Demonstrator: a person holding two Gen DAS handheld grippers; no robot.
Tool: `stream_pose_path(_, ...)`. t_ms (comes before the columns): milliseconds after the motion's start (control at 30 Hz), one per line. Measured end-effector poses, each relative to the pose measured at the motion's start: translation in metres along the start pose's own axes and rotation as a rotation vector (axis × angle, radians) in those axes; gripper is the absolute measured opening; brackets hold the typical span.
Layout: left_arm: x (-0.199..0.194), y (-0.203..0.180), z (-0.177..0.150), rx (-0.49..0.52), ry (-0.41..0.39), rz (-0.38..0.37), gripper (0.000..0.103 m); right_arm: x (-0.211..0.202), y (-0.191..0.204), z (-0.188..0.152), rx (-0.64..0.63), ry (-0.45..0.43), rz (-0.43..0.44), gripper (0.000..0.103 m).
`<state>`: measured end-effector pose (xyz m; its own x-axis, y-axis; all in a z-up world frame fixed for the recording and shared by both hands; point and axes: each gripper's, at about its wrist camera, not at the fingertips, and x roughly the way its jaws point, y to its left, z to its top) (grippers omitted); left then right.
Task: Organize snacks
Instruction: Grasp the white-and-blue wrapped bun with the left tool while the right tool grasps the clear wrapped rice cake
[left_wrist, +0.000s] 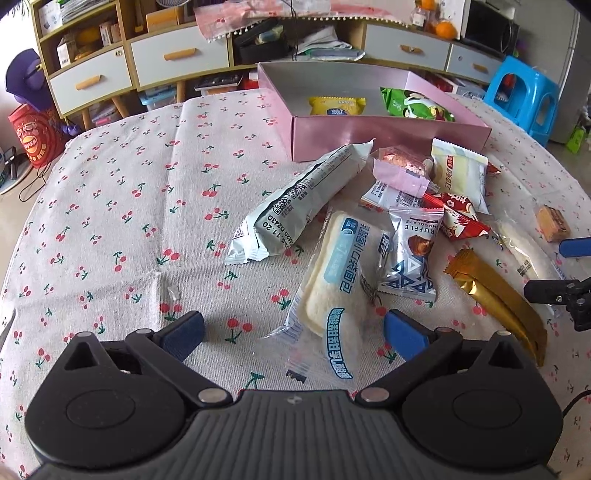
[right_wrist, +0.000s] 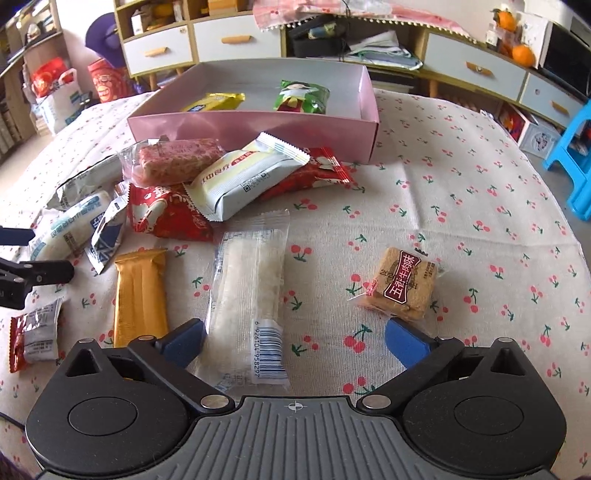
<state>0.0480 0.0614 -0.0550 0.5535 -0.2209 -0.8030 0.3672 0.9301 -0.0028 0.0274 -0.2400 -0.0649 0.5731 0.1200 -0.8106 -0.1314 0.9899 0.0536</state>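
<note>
Pink card forms the open box (left_wrist: 388, 138) at the far side of the worktop (left_wrist: 129, 206) in the left wrist view. Inside lie a yellow packet (left_wrist: 337, 105) and, to its right, a green packet (left_wrist: 415, 104); the two are apart. In front of the box snacks lie in a loose heap: a long pale-grey packet (left_wrist: 299, 201), a white bread packet (left_wrist: 334, 291), a silver truffle chocolate packet (left_wrist: 412, 254), a red packet (left_wrist: 461, 218) and a gold bar (left_wrist: 498, 299). The left tool (left_wrist: 293, 332) has its jaws spread wide and grips nothing; the near end of the bread packet lies between the fingers, closer to the right one, and whether it touches that finger I cannot tell.

From the right wrist view the same pink box (right_wrist: 255, 134) holds the yellow packet (right_wrist: 214, 101) on the left and the green packet (right_wrist: 303, 96) on the right. Near its front wall sit a pink-speckled bar (right_wrist: 173, 160), a cream packet (right_wrist: 245, 177) and two red packets. The right tool (right_wrist: 295, 343) is also wide apart and empty. A clear-wrapped rice bar (right_wrist: 253, 291) lies between its fingers, hard against the left one. A brown square beef snack (right_wrist: 400, 282) lies just beyond the right finger, and the gold bar (right_wrist: 140, 291) lies to the left of the left finger.
</note>
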Motion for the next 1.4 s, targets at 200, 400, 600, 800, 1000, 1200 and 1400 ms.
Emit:
stream_pose_path(200, 0.0, 0.0, 0.004, 0.014, 0.015, -0.009, 0.103, 0.001, -0.001, 0.001, -0.033, -0.02, 0.022, 0.103)
stream_pose_path(400, -0.005, -0.004, 0.006, 0.027, 0.004, -0.036, 0.082, 0.001, 0.001, 0.003, -0.04, -0.011, 0.012, 0.101)
stream_pose_path(600, -0.008, -0.006, 0.008, 0.021, -0.004, -0.054, 0.064, -0.001, 0.002, 0.004, -0.049, -0.016, 0.017, 0.098)
stream_pose_path(800, -0.011, -0.006, 0.011, -0.004, -0.013, -0.07, 0.046, -0.004, 0.006, 0.006, -0.066, -0.025, 0.043, 0.082)
stream_pose_path(1000, -0.017, -0.01, 0.013, -0.014, -0.022, -0.103, 0.028, -0.01, 0.012, 0.009, -0.095, -0.027, 0.092, 0.036)
stream_pose_path(1200, -0.028, -0.011, 0.019, -0.039, -0.014, -0.152, 0.02, -0.012, 0.007, 0.012, -0.039, 0.002, 0.116, 0.034)
stream_pose_path(1400, -0.036, -0.016, 0.022, -0.06, -0.004, -0.192, 0.017, -0.021, -0.005, 0.021, 0.069, 0.031, 0.154, 0.034)
